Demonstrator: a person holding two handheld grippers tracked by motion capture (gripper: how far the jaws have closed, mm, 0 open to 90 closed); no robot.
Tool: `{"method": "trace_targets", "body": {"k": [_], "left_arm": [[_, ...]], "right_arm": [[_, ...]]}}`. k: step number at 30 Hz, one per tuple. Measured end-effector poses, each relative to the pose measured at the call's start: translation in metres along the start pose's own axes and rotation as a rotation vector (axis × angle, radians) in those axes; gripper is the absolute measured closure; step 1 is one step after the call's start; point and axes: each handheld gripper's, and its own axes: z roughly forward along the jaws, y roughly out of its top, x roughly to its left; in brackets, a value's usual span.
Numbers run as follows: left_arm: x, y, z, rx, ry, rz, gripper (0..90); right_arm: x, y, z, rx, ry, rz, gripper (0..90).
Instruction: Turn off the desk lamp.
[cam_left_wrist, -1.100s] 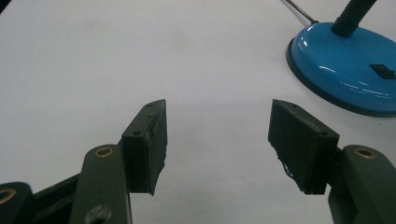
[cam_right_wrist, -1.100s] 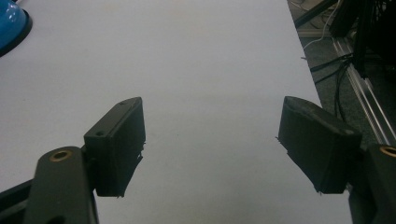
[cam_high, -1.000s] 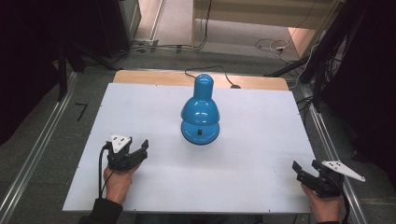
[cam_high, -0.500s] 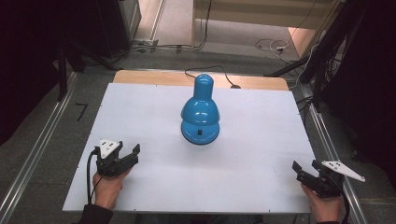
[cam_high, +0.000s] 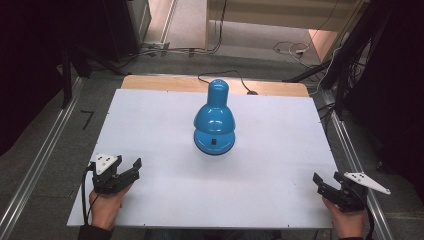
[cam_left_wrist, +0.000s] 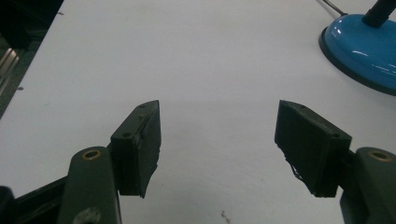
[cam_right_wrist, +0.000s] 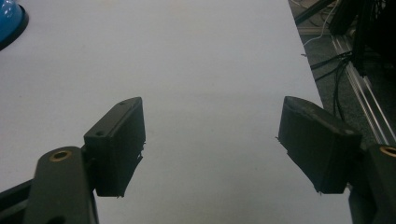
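- Since the earlier frames, the left tool (cam_high: 131, 169) has drawn back from the middle of the board toward the near left corner; the right tool (cam_high: 325, 183) has not moved from the near right corner.
- Both tools are wide open and hold nothing; in each gripper view only bare white surface lies between the two black jaws.
- This retreat puts the left tool well apart from the glossy blue bell-shaped desk lamp (cam_high: 215, 122), so I judge that a new reach must start before any contact is possible.
- That lamp lies in the middle of the white tabletop (cam_high: 270, 200), a little toward the far side, its round base with a small black switch facing the person; the left gripper view catches the base edge at upper right (cam_left_wrist: 369, 51).
- A thin black cable (cam_high: 220, 76) runs from the lamp over the far wooden edge.
- Nothing stands between either tool and the lamp; the cable at the back could drag if the lamp is lifted.
- More cables (cam_high: 292, 48) lie on the floor beyond.
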Motion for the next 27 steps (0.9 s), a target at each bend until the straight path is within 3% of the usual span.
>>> {"method": "trace_targets", "body": {"k": [18, 27], "left_arm": [[0.024, -0.011, -0.011, 0.019, 0.037, -0.018, 25.7], [0.035, -0.018, 0.002, 0.09, 0.041, -0.003, 20.6]], "right_arm": [[-0.001, -0.001, 0.0, 0.005, -0.007, 0.006, 21.2], [-0.001, -0.001, 0.001, 0.006, -0.004, 0.005, 21.3]]}}
